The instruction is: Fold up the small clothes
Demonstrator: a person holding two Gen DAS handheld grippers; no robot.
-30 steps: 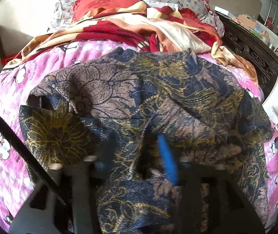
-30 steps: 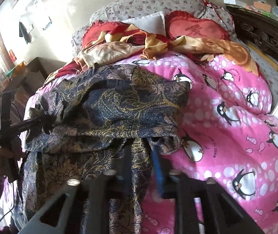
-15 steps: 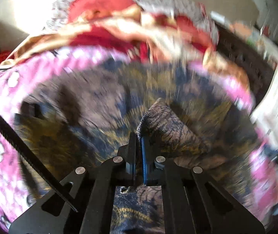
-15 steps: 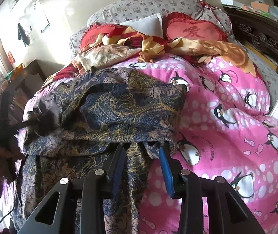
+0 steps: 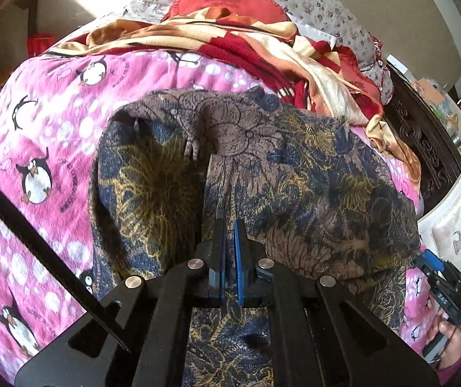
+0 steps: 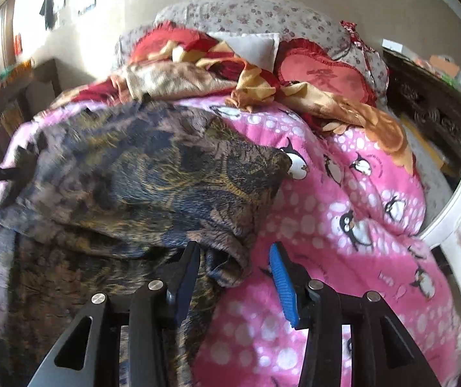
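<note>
Left hand-held gripper [image 5: 229, 258] has its blue pads nearly together, pinching a fold of the dark patterned garment [image 5: 262, 167], which rises in a taut ridge straight up from the fingertips. Over on the other side, the right hand-held gripper [image 6: 233, 282] stands with its jaws wide apart, holding nothing; a rolled hem of the garment [image 6: 153, 180] sits just between and ahead of its fingers, close to the left one, though whether it touches I cannot tell. The garment, navy and brown with gold flowery print, lies bunched across the near half of the bed, its lower part draping toward the near edge. Under it spreads a pink penguin blanket [image 6: 343, 213], bare to the right in the right wrist view and to the left in the left wrist view. Beyond the garment, a red and cream blanket [image 5: 246, 38] lies crumpled, with a red frilled cushion [image 6: 327, 74] and a floral pillow [image 6: 262, 13] behind it at the head of the bed. A dark carved wooden frame [image 5: 424, 135] runs along the far side.
</note>
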